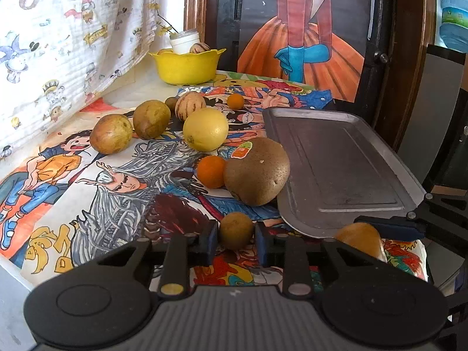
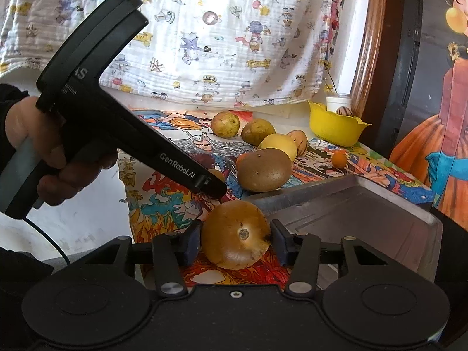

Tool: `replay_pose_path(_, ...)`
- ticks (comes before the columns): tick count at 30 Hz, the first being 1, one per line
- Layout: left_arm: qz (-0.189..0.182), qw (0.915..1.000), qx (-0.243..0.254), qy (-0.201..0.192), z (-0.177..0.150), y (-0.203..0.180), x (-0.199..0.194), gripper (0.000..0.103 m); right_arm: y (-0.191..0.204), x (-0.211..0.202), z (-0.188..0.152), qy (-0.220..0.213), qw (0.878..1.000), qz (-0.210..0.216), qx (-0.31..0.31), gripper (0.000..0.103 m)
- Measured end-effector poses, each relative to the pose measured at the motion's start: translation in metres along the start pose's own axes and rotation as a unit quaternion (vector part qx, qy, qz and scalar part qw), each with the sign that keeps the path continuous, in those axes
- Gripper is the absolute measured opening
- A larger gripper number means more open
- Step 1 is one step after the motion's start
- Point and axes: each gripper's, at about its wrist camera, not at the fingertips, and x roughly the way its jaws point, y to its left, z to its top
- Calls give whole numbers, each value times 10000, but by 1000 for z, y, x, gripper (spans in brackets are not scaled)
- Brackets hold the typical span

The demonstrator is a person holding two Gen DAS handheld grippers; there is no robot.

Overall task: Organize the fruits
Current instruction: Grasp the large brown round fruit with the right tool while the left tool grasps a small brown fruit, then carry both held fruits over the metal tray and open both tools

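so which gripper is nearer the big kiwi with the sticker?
Left. The left gripper sits just in front of the kiwi, around a small brown fruit. The right gripper is farther, beside the tray.

Yellow bowl [image 1: 187, 67], grey metal tray [image 1: 339, 169], cartoon-printed white cloth [image 2: 204, 35]
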Motion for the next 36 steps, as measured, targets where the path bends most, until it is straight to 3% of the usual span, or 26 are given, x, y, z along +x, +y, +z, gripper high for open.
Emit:
replay_pose_path(9,72,9998,-175,-16,2,0,-7,28,0,-4,-1,-96,9999,-61,8,49)
replay_pose_path(17,365,9989,-286,-60,16,-2,-27,28,-21,-33,5,-445,9974,-150,541,49)
replay_pose_path(28,180,9980,202,-580,98,-35,-37,28,-106,-55,24,-801,9924,-925,118,49)
replay_pose_path(32,-67,9968,270,-753,129,-50,-16,28,-148,-38,22,-803,9909,-1062,213,49)
replay_pose_path(36,-216,9963,477,-676,152,-65,22,28,-188,-7,16,-690,9910,-1085,373,49)
